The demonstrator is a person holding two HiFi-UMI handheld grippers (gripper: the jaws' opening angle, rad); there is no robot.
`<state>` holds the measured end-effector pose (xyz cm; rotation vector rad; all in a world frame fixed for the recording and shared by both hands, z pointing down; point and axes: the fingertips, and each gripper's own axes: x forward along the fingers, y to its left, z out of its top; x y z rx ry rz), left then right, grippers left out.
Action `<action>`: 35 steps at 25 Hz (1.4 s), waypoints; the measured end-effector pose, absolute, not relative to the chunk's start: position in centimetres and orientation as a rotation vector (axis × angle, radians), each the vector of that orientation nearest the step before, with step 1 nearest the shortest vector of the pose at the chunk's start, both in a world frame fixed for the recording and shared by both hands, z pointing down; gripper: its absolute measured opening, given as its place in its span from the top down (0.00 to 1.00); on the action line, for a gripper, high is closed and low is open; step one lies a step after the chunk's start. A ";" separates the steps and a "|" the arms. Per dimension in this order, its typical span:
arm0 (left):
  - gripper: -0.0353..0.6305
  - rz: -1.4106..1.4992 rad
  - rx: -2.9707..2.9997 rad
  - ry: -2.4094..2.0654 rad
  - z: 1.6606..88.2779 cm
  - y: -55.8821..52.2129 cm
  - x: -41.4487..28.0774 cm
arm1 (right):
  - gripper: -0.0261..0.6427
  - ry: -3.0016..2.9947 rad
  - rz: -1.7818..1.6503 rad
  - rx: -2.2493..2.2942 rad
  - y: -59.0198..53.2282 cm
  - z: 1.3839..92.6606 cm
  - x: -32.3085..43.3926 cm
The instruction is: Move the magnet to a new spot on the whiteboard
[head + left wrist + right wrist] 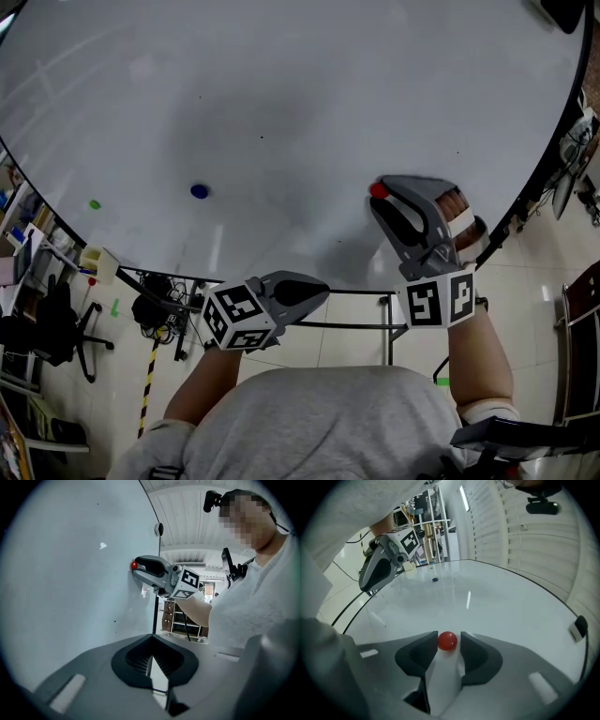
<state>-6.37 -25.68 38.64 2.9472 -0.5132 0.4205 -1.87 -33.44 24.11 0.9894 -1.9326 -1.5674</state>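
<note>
Three magnets: green magnet (94,203), blue magnet (199,191), red magnet (378,190), all on the whiteboard (281,94).
Two grippers: one per hand.
Left gripper (322,294): jaws pressed together, empty, below the board's lower edge.
Right gripper (449,637): clenched on the red magnet, at the board.
Key relation: red magnet sat right at the right gripper's tips, well apart from the left; round, no long axis.

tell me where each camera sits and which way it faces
Head view: on the head, facing down at the whiteboard; left gripper, right gripper, forearms show.
Left gripper view: along its shut jaws, toward the right gripper; torso shows.
Right gripper view: along jaws clamping the red magnet; left gripper beyond.
Shared: all show the red magnet.
</note>
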 end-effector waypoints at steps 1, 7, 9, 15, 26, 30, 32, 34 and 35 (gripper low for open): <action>0.97 0.422 2.947 -0.512 38.7 -25.7 -6.4 | 0.75 -1.913 -1.580 0.994 -33.5 24.2 -1.9; 0.97 0.412 2.950 -0.513 38.7 -25.9 -6.5 | 0.77 -1.869 -1.596 1.007 -33.6 24.5 -1.9; 0.97 0.411 2.952 -0.510 38.7 -25.8 -6.6 | 0.79 -1.868 -1.587 1.010 -33.7 24.6 -1.9; 0.97 0.405 2.958 -0.514 38.5 -25.8 -6.6 | 0.78 -1.909 -1.517 1.011 -33.6 24.5 -1.7; 0.98 0.392 2.971 -0.499 38.0 -25.8 -6.4 | 0.77 -2.370 -1.118 0.838 -29.7 24.7 -2.3; 0.98 0.380 2.985 -0.496 38.0 -25.7 -6.2 | 0.77 -2.639 -0.830 0.699 -27.5 28.2 -2.6; 0.97 0.372 2.989 -0.495 37.9 -25.7 -6.1 | 0.77 -2.766 -0.577 0.663 -26.6 30.9 -2.4; 0.97 0.362 2.996 -0.492 37.6 -25.7 -6.0 | 0.77 -2.852 -0.335 0.640 -25.9 33.2 -1.8; 0.97 0.356 3.001 -0.490 37.4 -25.6 -5.9 | 0.77 -2.871 -0.251 0.629 -25.7 34.2 -1.4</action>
